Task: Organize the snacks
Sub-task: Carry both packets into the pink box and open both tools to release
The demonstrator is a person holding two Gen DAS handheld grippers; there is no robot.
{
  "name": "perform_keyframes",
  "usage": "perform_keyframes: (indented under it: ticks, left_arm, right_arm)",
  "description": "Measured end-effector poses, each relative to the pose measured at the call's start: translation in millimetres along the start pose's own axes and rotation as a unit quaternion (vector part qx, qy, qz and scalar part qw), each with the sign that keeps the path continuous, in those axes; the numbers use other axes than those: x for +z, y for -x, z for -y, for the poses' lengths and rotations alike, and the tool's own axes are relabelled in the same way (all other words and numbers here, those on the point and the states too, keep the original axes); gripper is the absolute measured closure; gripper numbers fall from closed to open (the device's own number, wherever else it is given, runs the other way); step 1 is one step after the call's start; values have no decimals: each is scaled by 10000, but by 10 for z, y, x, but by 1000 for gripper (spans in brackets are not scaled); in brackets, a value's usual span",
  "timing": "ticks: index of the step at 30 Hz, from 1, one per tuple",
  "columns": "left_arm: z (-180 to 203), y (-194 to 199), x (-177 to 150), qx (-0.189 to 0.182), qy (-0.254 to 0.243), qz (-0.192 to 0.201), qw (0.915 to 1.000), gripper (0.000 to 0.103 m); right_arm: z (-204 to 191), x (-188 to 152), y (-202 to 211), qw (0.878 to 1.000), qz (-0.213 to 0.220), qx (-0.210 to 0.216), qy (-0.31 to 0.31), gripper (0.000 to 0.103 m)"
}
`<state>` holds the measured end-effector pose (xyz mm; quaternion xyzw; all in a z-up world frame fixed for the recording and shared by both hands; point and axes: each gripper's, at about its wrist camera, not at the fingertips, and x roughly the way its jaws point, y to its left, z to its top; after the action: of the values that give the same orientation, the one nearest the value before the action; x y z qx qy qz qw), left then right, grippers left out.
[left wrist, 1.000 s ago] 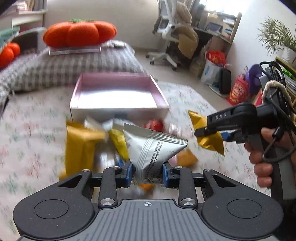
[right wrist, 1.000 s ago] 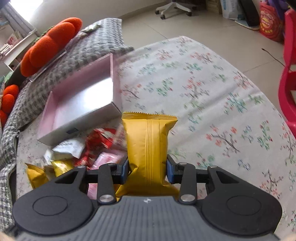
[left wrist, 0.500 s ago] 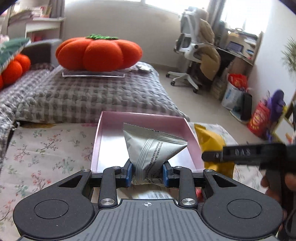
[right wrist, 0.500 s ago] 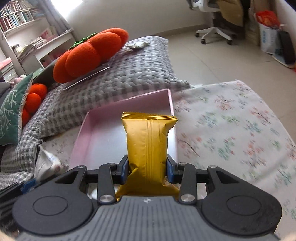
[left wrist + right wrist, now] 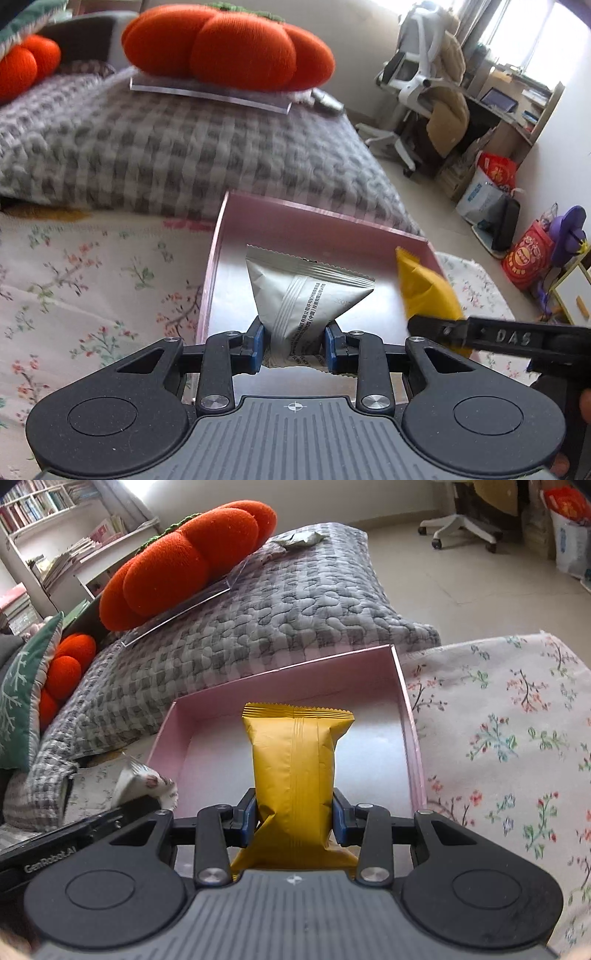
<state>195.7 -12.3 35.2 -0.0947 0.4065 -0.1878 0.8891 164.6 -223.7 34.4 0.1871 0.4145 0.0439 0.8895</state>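
While both packets hung over the shallow pink cardboard box [image 5: 404,701], "DAS" showed on the right gripper [image 5: 294,821] in the left view and "GenRobot.AI" on the left gripper [image 5: 294,343] in the right view. Left pads pinched a silver foil triangular snack packet [image 5: 303,295] with small unreadable print; right pads pinched a gold foil pillow packet [image 5: 295,764] near the box's right wall.

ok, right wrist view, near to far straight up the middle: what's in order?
hand-held gripper → gold snack packet → pink box far wall → grey quilt → crumpled wrapper
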Motion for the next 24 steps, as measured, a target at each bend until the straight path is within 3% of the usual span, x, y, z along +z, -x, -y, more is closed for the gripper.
perform_keyframes:
  ticks: [6,15,17,22,24]
  left_arm:
    - [-31,-128,-114,311,239,-488,9980,73]
    - [47,-26,-192,510,397,-723,9953,70]
    - [40,30,-150,503,402,-521,9966,69]
    - [136,295,-17,591,110,-14,9982,37]
    - [180,396,34,622,94,25,9980,35]
  right_arm:
    - [183,1,-114,9997,34,-161,-177,67]
    - [167,-27,-97,9980,294,-450,338,65]
    - [172,-21,-77,9982,304,-417,318,61]
    - [113,40,183,9984,452,-241,248,43]
    - [59,85,357,9977,572,-252,255,42]
